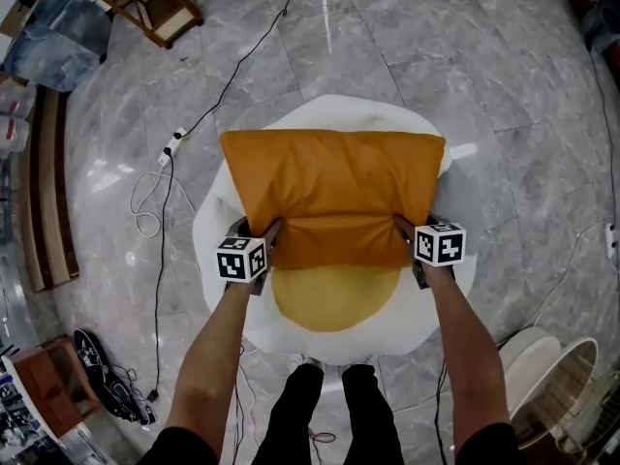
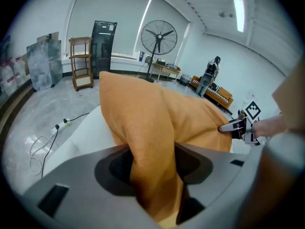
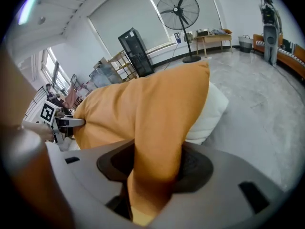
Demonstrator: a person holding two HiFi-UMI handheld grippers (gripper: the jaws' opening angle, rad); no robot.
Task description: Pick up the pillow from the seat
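An orange pillow lies across a round white seat with a yellow cushion under it. My left gripper is shut on the pillow's near left corner, and the right gripper is shut on its near right corner. In the left gripper view the pillow's fabric is bunched and pinched between the jaws of the left gripper, with the right gripper at the far corner. The right gripper view shows the pillow squeezed in the right gripper, and the left gripper beyond.
Cables and a power strip lie on the grey marble floor left of the seat. A wooden shelf stands at the back left, and a white bin at the lower right. A standing fan and a black cabinet are farther off.
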